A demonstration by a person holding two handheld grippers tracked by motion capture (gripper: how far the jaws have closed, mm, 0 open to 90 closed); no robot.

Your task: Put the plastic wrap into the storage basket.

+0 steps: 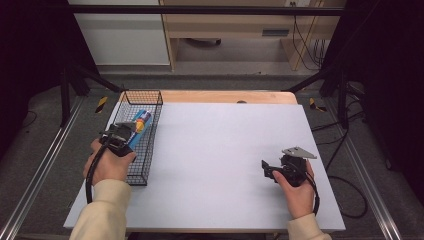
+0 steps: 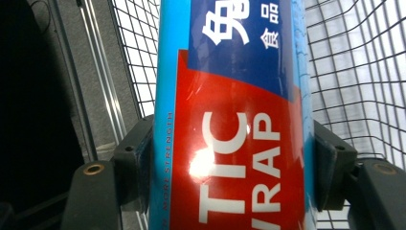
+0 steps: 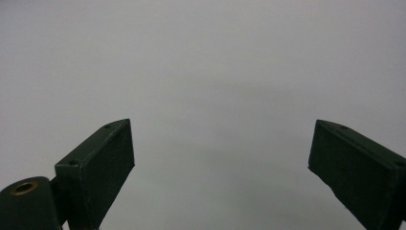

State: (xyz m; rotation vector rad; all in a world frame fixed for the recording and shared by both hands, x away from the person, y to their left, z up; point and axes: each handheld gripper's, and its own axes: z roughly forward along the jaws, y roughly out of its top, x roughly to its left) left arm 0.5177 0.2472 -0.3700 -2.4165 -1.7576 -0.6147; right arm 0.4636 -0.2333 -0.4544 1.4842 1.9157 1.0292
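The white table (image 1: 220,165) lies bare across its middle, a black wire basket (image 1: 150,150) hugging its left edge, where the left gripper (image 1: 127,131) clamps a blue-and-red plastic wrap box (image 2: 234,120) over the basket, while the right gripper (image 1: 267,169) rests wide apart, holding nothing.

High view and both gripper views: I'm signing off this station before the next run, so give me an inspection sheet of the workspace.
Surface: white mat over a wooden table, bare in the middle.
Job's things: blue and red plastic wrap box held over the black wire basket at the mat's left edge.
Clutter: nothing seen.
Grippers: left gripper shut on the box, fingers pressing both sides; right gripper open, nothing between its jaws.
Cables: one trails from each gripper; more lie on the floor at right.
Surroundings: dark frame, wooden furniture behind.
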